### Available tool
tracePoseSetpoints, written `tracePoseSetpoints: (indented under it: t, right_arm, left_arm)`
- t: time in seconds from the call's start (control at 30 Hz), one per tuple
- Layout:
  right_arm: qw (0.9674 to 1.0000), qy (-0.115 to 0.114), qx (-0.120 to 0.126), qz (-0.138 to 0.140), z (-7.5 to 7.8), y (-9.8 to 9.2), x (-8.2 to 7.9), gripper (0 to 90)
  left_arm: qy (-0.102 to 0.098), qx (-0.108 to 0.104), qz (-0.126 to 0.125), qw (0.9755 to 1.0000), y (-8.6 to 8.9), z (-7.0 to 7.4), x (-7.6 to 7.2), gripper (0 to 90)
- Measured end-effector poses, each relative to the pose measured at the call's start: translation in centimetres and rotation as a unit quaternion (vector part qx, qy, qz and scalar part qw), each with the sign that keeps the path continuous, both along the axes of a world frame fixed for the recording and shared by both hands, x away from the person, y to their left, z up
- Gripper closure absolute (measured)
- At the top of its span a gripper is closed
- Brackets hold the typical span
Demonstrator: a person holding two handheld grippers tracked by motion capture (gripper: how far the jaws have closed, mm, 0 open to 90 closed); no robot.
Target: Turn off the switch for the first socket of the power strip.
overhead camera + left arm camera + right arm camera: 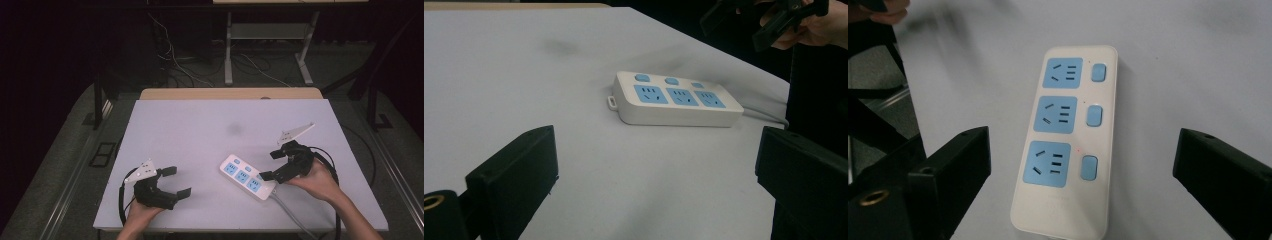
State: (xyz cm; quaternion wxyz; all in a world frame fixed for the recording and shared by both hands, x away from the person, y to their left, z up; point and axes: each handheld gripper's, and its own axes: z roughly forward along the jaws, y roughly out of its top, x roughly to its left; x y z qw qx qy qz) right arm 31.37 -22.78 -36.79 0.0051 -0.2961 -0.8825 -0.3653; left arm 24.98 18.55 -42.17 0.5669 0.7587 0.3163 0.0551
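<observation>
Right gripper view: right tool [1083, 175] gapes wide over power strip [1068, 135], untouched.

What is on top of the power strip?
The power strip carries three blue sockets and three blue switches, with nothing plugged in. The right gripper hangs open beside it. Its underside is hidden.

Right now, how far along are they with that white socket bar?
Nothing looks done yet: the power strip lies flat on the table, all three sockets empty. In hand: the right gripper hovers open right at its cord end. The left gripper waits open, apart. Any grasping or pressing remains.
</observation>
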Motion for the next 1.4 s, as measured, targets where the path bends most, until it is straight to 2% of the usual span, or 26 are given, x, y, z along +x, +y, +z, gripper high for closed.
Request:
tracePoseSetpoints:
  t: [0.03,0.07,0.17,0.2,0.23,0.27,0.4,0.43,0.47,0.5,0.53,0.57,0.8,0.83,0.87,0.93,1.4]
  right_arm:
    - [0.9999,0.002,-0.004,0.010,-0.1,0.1,0.1,16.6]
    - [0.9999,0.002,-0.004,0.010,-0.1,0.1,0.1,16.6]
    - [0.9997,0.004,-0.011,0.019,-0.1,0.2,0.3,27.4]
    - [0.9997,0.004,-0.011,0.019,-0.1,0.2,0.3,27.4]
    - [0.9996,0.002,-0.016,0.023,-0.2,0.3,0.3,34.2]
    - [0.9996,0.002,-0.017,0.022,-0.2,0.4,0.3,37.4]
    - [0.9993,0.000,-0.022,0.030,-0.4,0.5,0.4,45.7]
    - [0.9991,0.000,-0.025,0.033,-0.5,0.6,0.5,51.7]
    - [0.9991,0.000,-0.025,0.033,-0.5,0.6,0.5,51.7]
    - [0.9989,0.001,-0.027,0.037,-0.6,0.7,0.6,57.5]
    - [0.9989,0.001,-0.027,0.037,-0.6,0.7,0.6,57.5]
    - [0.9989,0.003,-0.028,0.038,-0.8,0.9,0.7,63.1]
    - [0.9983,0.004,-0.038,0.045,-1.2,1.2,1.0,76.6]
    - [0.9980,0.001,-0.041,0.049,-1.4,1.3,1.2,82.2]
    - [0.9980,0.001,-0.041,0.049,-1.4,1.3,1.2,82.2]
    - [0.9977,0.005,-0.045,0.051,-1.7,1.6,1.4,88.8]
    - [0.9958,0.019,-0.063,0.063,-2.8,2.1,2.1,89.5]
  left_arm:
    - [0.000,0.000,0.000,1.0000,0.0,0.0,0.0,2.1]
    - [0.000,0.000,0.000,1.0000,0.0,0.0,0.0,2.1]
    - [0.000,0.000,0.001,1.0000,0.0,0.0,0.0,2.0]
    - [0.000,0.001,0.000,1.0000,0.0,0.0,0.0,2.0]
    - [0.000,0.001,0.001,1.0000,0.0,0.0,0.0,2.0]
    - [0.000,0.001,0.001,1.0000,0.0,0.0,0.0,2.0]
    - [0.000,0.001,0.001,1.0000,0.0,0.0,0.0,2.1]
    - [0.000,0.000,0.002,1.0000,0.0,0.0,0.0,2.1]
    - [0.000,0.000,0.001,1.0000,0.0,0.0,0.0,2.1]
    - [0.000,0.001,0.001,1.0000,0.0,0.0,0.0,2.1]
    - [0.000,0.000,0.001,1.0000,0.0,0.0,0.0,2.1]
    - [0.000,0.001,0.001,1.0000,0.0,0.0,0.1,2.1]
    - [0.000,0.001,0.001,1.0000,0.0,0.0,0.1,2.1]
    - [0.000,0.001,0.001,1.0000,0.0,0.0,0.1,2.1]
    - [0.000,0.001,0.000,1.0000,0.0,0.0,0.1,2.1]
    - [0.000,0.001,0.000,1.0000,0.0,0.0,0.1,2.1]
    - [0.000,0.001,0.000,1.0000,0.0,-0.1,0.1,2.3]
